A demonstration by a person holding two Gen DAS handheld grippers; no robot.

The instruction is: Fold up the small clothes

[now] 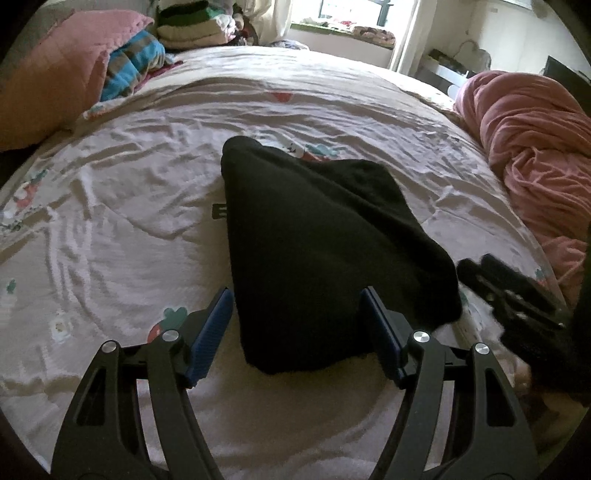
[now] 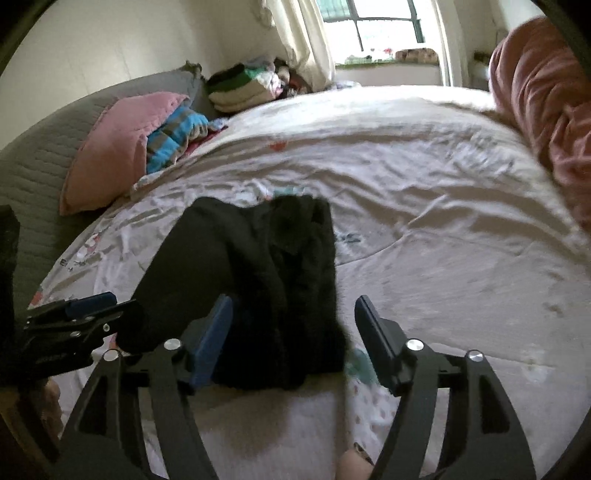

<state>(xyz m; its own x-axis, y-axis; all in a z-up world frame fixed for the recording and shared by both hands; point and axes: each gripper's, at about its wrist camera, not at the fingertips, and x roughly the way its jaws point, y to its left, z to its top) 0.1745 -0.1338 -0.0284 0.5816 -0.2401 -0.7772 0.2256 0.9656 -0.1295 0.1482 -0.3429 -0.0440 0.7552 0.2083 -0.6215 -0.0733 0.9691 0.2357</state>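
Black garment (image 1: 325, 254): lies on the bed sheet (image 1: 129, 206), folded into a rough wedge; the left view shows a smooth top layer and a small tab sticking out at its left edge, the right view (image 2: 280, 280) shows rumpled folds on its right half.
Left claw (image 1: 297, 328): jaws spread wide, blue pads either side of the garment's near end, nothing pinched; in the right view (image 2: 79, 314) it shows side-on at the garment's left edge.
Right claw (image 2: 291, 336): jaws apart, left pad over the garment's near edge, right pad over bare sheet; in the left view (image 1: 513, 295) it is a dark blurred shape just beside the garment's right corner (its jaw gap cannot be read there).
Sheet: pale, creased, printed with small cartoon figures.
Pink pillow (image 2: 122, 147): far left, beside a striped blue blanket (image 2: 173, 136).
Pink quilt (image 1: 532, 155): bunched at the right.
Window (image 2: 373, 22): seen more fully in the right view.
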